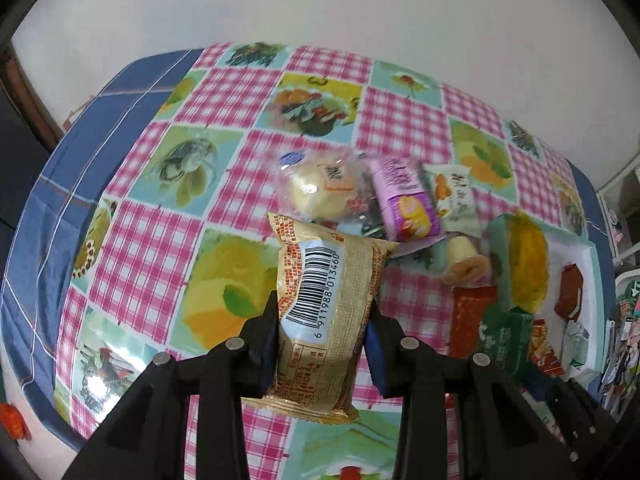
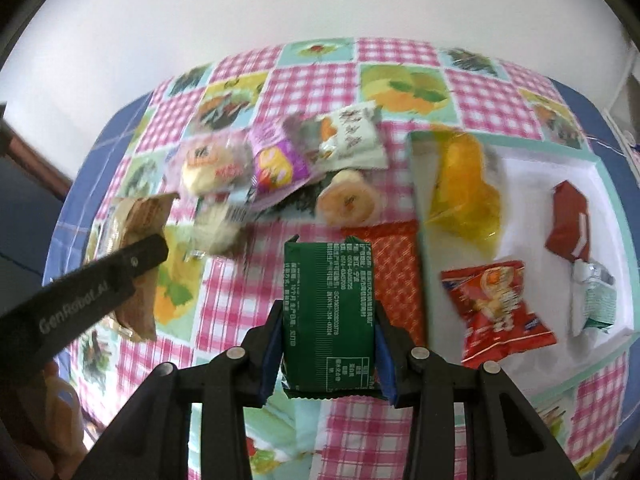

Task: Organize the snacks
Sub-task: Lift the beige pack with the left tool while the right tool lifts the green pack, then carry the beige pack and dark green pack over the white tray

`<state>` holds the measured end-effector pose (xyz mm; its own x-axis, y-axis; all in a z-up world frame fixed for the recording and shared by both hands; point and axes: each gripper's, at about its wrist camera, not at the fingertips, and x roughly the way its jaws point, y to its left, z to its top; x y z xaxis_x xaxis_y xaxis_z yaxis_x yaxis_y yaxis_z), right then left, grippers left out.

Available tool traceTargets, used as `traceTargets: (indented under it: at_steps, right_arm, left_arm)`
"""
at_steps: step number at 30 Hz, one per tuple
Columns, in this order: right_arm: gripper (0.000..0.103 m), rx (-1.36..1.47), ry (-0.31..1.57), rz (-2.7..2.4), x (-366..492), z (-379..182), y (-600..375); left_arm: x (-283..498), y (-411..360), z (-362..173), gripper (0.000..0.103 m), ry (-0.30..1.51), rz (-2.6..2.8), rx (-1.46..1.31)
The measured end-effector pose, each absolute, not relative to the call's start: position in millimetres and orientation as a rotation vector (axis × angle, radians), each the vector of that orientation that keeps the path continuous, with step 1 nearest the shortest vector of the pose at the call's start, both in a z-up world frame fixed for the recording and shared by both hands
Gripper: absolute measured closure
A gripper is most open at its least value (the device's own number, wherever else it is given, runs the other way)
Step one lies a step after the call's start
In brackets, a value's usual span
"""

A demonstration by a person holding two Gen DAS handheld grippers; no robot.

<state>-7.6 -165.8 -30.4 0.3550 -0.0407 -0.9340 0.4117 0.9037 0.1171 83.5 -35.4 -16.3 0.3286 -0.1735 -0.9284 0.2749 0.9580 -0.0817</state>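
Observation:
My left gripper is shut on a gold snack packet with a barcode, held above the checked tablecloth. That packet and the left gripper's black finger also show at the left of the right wrist view. My right gripper is shut on a dark green packet, lifted over the cloth beside an orange-red packet. A loose pile lies behind: a clear-wrapped bun, a purple packet, a white packet and a round cake.
A white tray at the right holds a yellow packet, a red chip bag, a dark red packet and a green-white one. The blue cloth marks the table's left edge; a wall stands behind.

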Motion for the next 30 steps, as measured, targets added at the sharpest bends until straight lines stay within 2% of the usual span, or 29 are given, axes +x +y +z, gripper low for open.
traceTargets:
  at_steps: [11,30]
  right_arm:
    - [0.060,0.417,1.080,-0.471,-23.7,-3.8,-228.4]
    - [0.060,0.466,1.044,-0.814,-79.9,-12.7,-358.8]
  left_arm:
    - [68.8,-102.0,1.7,0.065,1.134,-0.408,0.151]
    - [26.3,-236.9,-5.0,0.065,1.044,-0.635,0.293]
